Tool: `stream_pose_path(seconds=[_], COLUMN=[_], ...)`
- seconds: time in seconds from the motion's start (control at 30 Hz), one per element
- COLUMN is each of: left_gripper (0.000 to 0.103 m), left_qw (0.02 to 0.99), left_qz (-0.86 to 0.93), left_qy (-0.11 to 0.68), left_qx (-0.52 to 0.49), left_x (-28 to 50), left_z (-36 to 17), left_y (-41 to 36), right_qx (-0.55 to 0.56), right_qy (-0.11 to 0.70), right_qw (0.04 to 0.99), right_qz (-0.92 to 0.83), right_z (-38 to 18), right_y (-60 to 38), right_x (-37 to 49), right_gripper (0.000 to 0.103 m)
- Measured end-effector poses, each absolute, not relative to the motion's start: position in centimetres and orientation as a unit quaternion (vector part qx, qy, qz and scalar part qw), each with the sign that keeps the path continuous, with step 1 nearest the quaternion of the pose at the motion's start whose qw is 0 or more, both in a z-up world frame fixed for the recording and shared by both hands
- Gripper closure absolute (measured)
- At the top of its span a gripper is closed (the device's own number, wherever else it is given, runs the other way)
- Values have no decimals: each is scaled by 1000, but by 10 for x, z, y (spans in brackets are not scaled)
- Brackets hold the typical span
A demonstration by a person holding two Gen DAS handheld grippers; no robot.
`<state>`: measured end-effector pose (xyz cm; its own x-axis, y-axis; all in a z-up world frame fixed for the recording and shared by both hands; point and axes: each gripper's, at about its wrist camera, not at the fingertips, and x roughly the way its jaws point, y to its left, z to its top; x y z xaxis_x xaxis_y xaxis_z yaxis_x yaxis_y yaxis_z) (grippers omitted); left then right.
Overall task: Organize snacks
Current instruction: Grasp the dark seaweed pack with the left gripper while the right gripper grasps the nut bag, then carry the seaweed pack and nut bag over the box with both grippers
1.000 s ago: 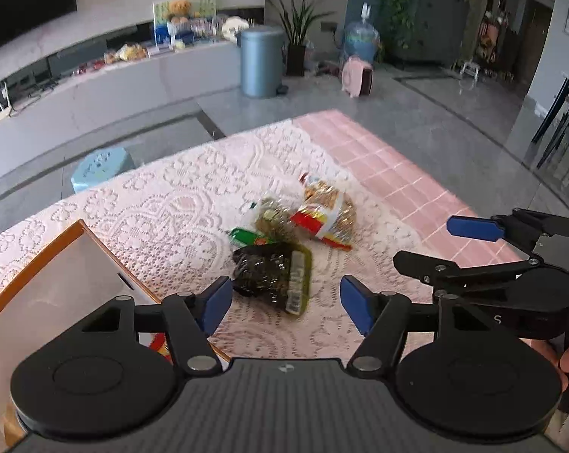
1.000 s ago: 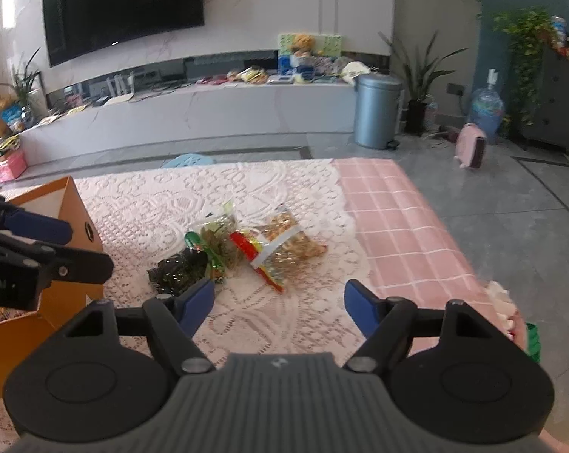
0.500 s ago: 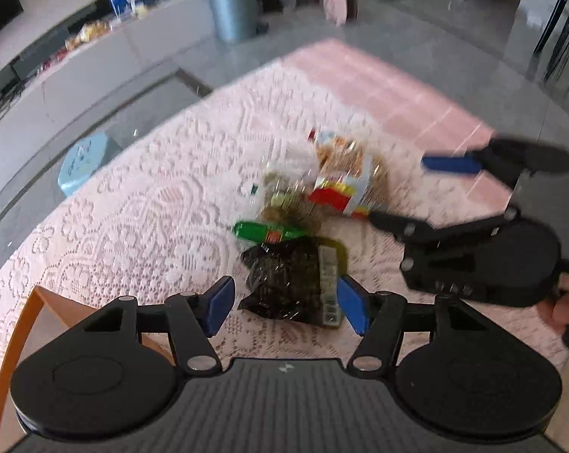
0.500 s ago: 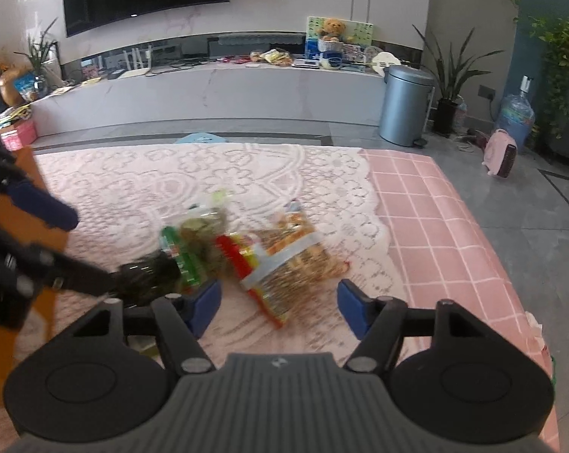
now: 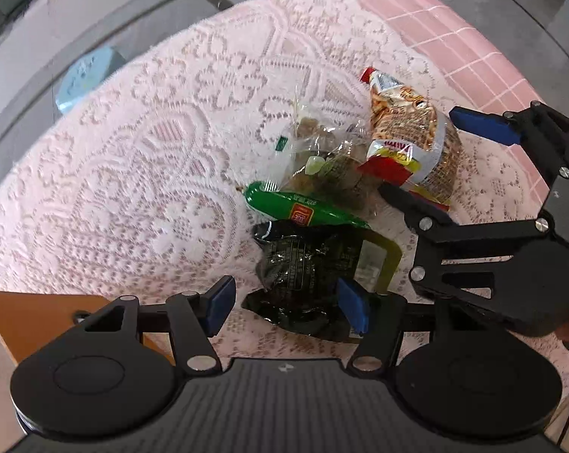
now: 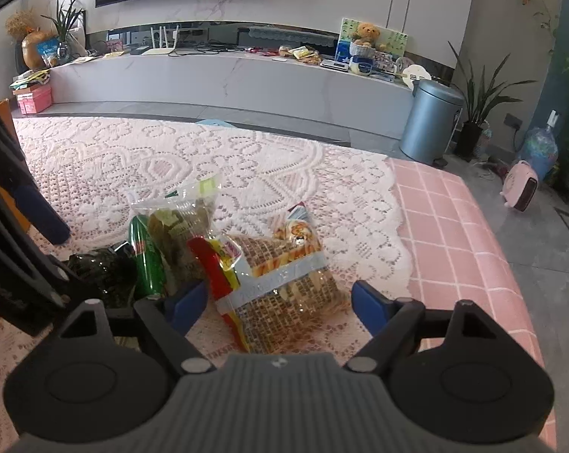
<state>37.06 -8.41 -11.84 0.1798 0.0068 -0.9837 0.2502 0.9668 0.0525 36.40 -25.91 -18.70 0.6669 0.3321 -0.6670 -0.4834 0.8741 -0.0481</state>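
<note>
left hand-held gripper (image 5: 286, 304): pointing down over the dark snack pack (image 5: 303, 275), jaws spread. The pack sits between the blue pads, and I can't tell for sure if the right pad touches it; the left one is clear of it.
right hand-held gripper (image 6: 278, 302): jaws spread and they've just been opening wider, straddling the mesh-pattern snack bag (image 6: 284, 283) with gaps on both sides, so nothing pinched.
snack pile: all bunched together mid-table on the lace tablecloth (image 5: 152, 173). The dark pack is nearest the left gripper, the green sausage-shaped pack (image 5: 299, 211) lies right above it and touching, the clear bag of brownish bits (image 5: 322, 158) is behind that, and the mesh-pattern bag with its red and yellow end leans on the clear bag's right side.
orange box (image 5: 31, 317): at the lower left edge of the left wrist view, beside the left gripper, apart from the pile.
table (image 6: 454, 234): pink checked cover showing past the lace on the right.
</note>
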Motion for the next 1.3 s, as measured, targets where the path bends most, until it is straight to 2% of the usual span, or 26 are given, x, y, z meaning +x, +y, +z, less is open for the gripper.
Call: stream_pose_path(seconds=[0.2, 0.23, 0.27, 0.43, 0.63, 0.93, 1.3], left_gripper=[35, 44, 43, 45, 50, 52, 56], left_qw=[759, 760, 760, 770, 781, 812, 871], left_qz=[-68, -69, -71, -58, -42, -42, -25], left_qy=[645, 644, 643, 633, 623, 581, 482], left_qx=[59, 57, 56, 56, 34, -18, -96], left_x=[378, 378, 377, 373, 365, 336, 264], left_z=[-124, -125, -126, -125, -117, -82, -20], left_y=[-78, -78, -79, -83, -78, -76, -52], right_qx=[-124, -125, -125, -122, -106, -88, -79], right_qy=[336, 334, 333, 332, 335, 324, 291], right_qw=[906, 907, 907, 909, 910, 924, 940], right_qz=[227, 226, 225, 222, 218, 185, 161], right_z=[-193, -194, -195, -196, -190, -165, -125], right_y=[-255, -255, -255, -255, -258, -271, -278], right_x=[363, 363, 362, 361, 359, 332, 267], right_gripper=[32, 33, 33, 48, 59, 61, 60])
